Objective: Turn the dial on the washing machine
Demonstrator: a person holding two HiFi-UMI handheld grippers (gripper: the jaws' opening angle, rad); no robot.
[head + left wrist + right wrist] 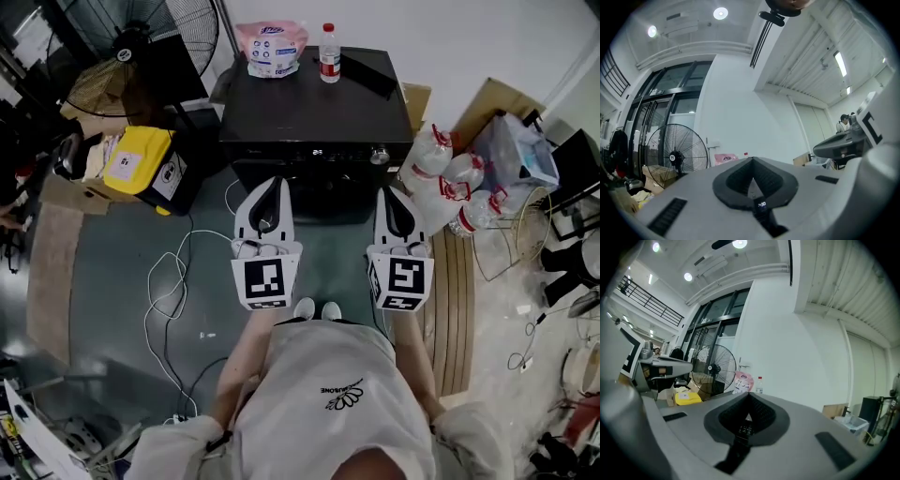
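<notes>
The washing machine (319,112) dial (379,155) sits at 12 o'clock of the right gripper (393,194), clear of it. That gripper and the left gripper (273,182) both have their fingers together, empty. The dial's setting is unreadable, so whether it has been turned is open. Any turn needs the fingers parted, square-on. The display (761,205) reads roughly "P:30".

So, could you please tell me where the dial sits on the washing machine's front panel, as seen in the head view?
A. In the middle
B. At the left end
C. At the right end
C: in the head view the round silver dial sits at the right end of the front panel of the washing machine, with the lit display to its left.
</notes>
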